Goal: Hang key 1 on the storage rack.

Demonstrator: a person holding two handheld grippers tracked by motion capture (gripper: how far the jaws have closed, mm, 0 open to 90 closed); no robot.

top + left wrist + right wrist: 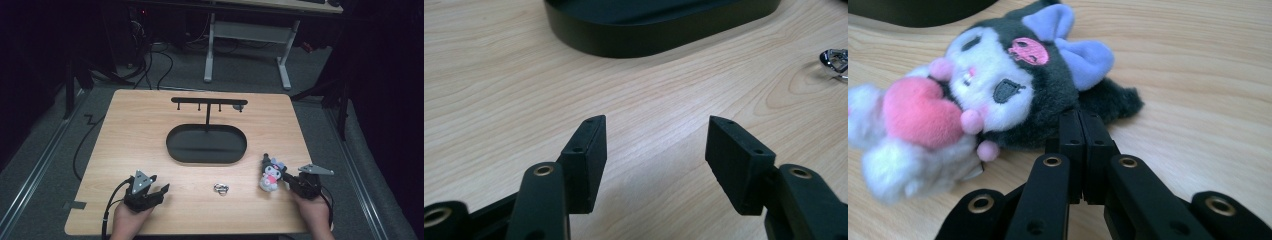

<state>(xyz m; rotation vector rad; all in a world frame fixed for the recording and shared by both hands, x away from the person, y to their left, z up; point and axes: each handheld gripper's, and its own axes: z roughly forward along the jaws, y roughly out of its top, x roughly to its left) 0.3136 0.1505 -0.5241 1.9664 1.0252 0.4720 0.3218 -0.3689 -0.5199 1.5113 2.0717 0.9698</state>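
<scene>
Resting near the front left corner of the light wooden table [130, 125], the left gripper [159, 191] is sitting in a person's hand with its two black jaws spread apart and nothing but bare wood between them. In the left gripper view those pads [586, 157] are standing well clear of each other, pointing toward the near wall of the black oval metal tray [649, 35].

Moving rightward, that tray is lying at the middle of the table, with a black T-shaped stand with small pegs [208, 103] rising from its far side. Nearer the front edge, about midway along it, a small shiny silver metal ring [221, 189] is lying alone on the wood.

Further right, a small plush doll with a dark hood, white face, lilac bow and pink heart [271, 175] is lying near the front right corner. The right gripper [286, 179] is reaching in from the right edge, its jaws pressed tight together on a fold of the doll's dark fabric, as the right gripper view shows [1080, 120].
</scene>
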